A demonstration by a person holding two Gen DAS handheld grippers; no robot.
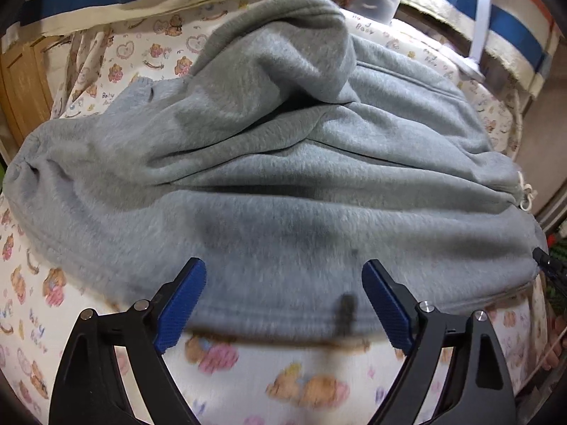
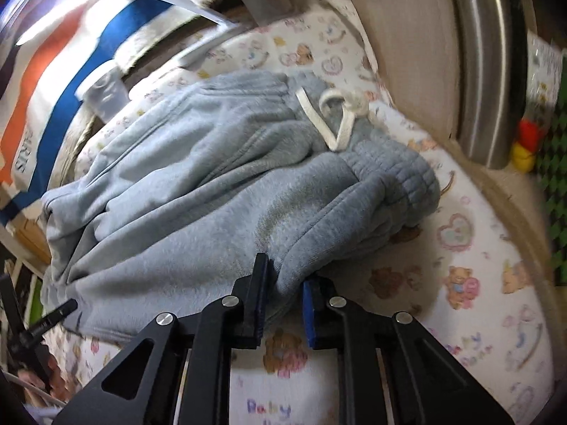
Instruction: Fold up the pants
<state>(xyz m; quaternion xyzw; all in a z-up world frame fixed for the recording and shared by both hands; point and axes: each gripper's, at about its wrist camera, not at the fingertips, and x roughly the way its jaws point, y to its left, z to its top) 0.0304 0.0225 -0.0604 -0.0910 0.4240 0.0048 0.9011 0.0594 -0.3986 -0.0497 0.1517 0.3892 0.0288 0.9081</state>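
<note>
Left hand-held gripper (image 1: 283,294) spread over pants (image 1: 269,163); right hand-held gripper (image 2: 283,283) pinching hem.

"Baby" is legible, printed repeatedly among the teddy bears on the bedsheet (image 1: 106,95) (image 2: 268,410), plus "PARIS" running sideways on the red-white-blue striped fabric (image 2: 22,157) behind it; other lettering is too blurred to read.
</note>
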